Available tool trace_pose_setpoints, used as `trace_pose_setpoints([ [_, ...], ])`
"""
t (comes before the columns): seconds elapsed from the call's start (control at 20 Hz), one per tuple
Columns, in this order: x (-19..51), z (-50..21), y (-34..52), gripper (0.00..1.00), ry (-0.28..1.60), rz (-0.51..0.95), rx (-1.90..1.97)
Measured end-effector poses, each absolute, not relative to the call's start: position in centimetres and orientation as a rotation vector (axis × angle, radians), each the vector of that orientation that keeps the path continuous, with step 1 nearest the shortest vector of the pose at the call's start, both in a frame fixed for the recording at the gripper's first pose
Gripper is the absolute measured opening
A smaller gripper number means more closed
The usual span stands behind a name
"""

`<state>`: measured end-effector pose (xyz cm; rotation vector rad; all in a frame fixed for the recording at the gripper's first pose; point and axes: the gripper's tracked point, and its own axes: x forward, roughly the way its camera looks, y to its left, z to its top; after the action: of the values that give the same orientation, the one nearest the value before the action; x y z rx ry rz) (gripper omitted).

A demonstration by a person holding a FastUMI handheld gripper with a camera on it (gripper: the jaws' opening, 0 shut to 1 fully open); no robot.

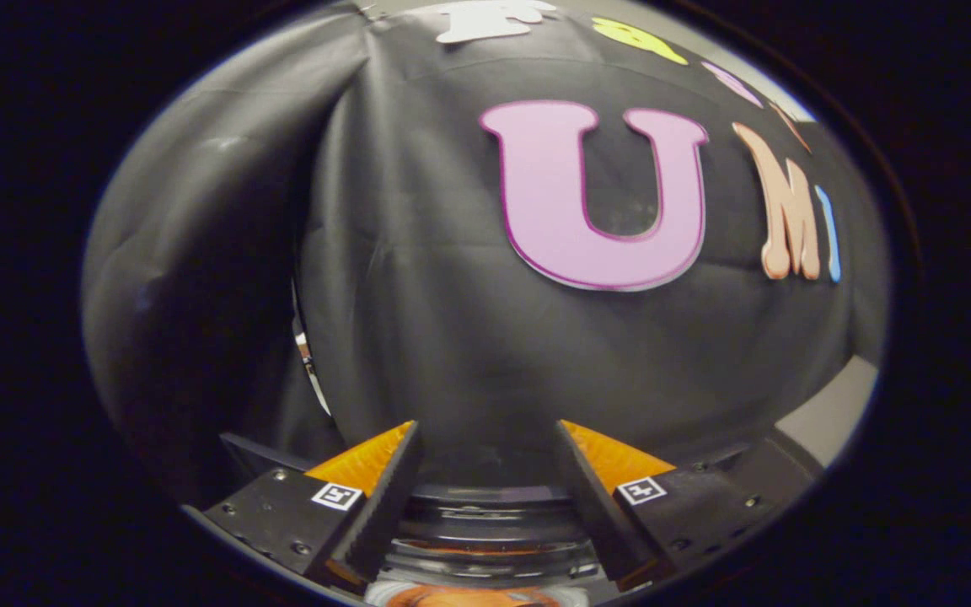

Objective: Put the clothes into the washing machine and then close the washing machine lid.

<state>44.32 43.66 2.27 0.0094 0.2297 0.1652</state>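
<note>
Gripper (485, 497): fingers spread apart, nothing held, aimed at the booth's black cloth wall (452, 337). Washing machine (485, 539): round rim low between the fingers, something orange (469, 597) at its mouth, possibly clothes. Lid: state unclear. Progress: loading perhaps done, closing apparently left

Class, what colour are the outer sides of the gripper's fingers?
Orange, seen best in the gripper view; the open gripper has fingers with black ridged inner pads.
</note>
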Motion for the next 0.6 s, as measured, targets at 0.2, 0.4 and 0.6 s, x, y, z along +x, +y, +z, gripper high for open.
trace_pose_setpoints([
  [0.2, 44.4, 2.3, 43.3, 0.96, 0.212, 0.166, -0.012],
  [0.4, 44.2, 2.7, 43.1, 0.97, 0.185, 0.166, -0.008],
  [0.6, 44.1, 3.4, 42.8, 0.96, 0.165, 0.173, -0.002],
])
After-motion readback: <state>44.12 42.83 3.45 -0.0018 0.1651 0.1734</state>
